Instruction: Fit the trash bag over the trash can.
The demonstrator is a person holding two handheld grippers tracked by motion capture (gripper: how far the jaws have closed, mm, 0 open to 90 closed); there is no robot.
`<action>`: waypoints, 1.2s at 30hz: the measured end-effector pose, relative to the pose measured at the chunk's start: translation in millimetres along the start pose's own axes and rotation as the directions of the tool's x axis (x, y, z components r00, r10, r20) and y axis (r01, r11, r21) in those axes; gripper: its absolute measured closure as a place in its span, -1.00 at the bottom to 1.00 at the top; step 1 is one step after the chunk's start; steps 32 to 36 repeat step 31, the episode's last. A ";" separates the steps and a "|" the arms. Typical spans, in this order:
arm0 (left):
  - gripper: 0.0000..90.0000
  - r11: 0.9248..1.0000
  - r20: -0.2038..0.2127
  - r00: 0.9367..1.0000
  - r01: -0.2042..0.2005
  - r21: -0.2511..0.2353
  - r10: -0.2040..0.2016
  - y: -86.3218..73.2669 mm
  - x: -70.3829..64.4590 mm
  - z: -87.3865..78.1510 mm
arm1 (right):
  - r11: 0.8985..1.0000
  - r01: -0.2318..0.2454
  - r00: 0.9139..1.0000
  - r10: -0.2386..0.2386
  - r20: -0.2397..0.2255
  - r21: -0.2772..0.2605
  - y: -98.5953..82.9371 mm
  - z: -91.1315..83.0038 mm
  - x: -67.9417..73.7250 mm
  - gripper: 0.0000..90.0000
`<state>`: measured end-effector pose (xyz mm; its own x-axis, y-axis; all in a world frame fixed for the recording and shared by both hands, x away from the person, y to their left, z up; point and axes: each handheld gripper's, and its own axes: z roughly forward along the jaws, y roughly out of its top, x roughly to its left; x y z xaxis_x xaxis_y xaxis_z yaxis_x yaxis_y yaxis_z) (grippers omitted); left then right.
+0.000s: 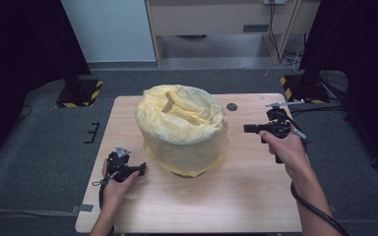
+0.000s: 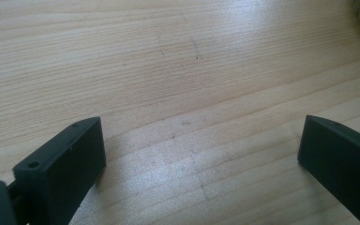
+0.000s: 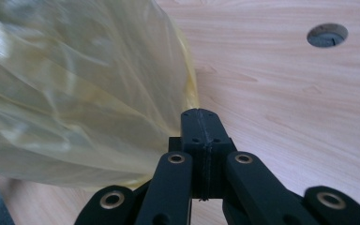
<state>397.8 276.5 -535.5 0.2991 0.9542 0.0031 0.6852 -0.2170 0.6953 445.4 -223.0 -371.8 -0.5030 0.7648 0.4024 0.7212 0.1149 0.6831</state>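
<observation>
A bin lined with a yellow plastic bag (image 1: 183,129) stands at the middle of the wooden table (image 1: 236,196); the bag's top is folded out over the rim. My left gripper (image 1: 140,169) lies low on the table at the bag's front left, open, its jaws wide apart over bare wood (image 2: 201,140). My right gripper (image 1: 246,129) is held to the right of the bag, pointing at it, with its jaws pressed together and nothing between them (image 3: 201,117). The yellow bag (image 3: 75,89) bulges just beyond the right gripper's tips.
A round cable hole (image 1: 232,106) sits in the table's back right part, seen also as a hole (image 3: 327,35) in the right gripper view. Black stands with yellow striped bases (image 1: 78,93) flank the table on the grey floor.
</observation>
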 end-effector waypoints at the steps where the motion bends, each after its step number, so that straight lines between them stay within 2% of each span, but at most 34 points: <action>1: -0.99 1.000 0.000 1.000 -0.001 0.000 0.001 0.0 0.0 0.0 | 1.000 -0.004 1.000 0.004 0.004 0.002 -3.2 0.7 -3.1 1.00; 14: -0.99 1.000 -0.001 1.000 0.000 0.000 0.000 0.0 -0.1 0.0 | 0.996 -0.083 0.994 0.081 0.074 0.031 -47.1 19.4 -43.8 0.96; 19: -0.99 1.000 -0.001 1.000 0.000 0.000 0.000 0.1 -0.1 0.0 | 0.993 -0.116 0.990 0.112 0.085 0.037 -61.8 25.7 -55.8 0.95; 31: -0.99 1.000 0.000 1.000 0.000 -0.001 0.000 0.3 -0.2 0.4 | 0.988 -0.149 0.980 0.141 0.142 0.048 -84.3 35.5 -73.8 0.65; 36: -0.99 1.000 0.000 1.000 0.000 -0.001 0.000 0.3 -0.2 0.4 | 0.988 -0.149 0.980 0.141 0.142 0.048 -84.3 35.5 -73.8 0.65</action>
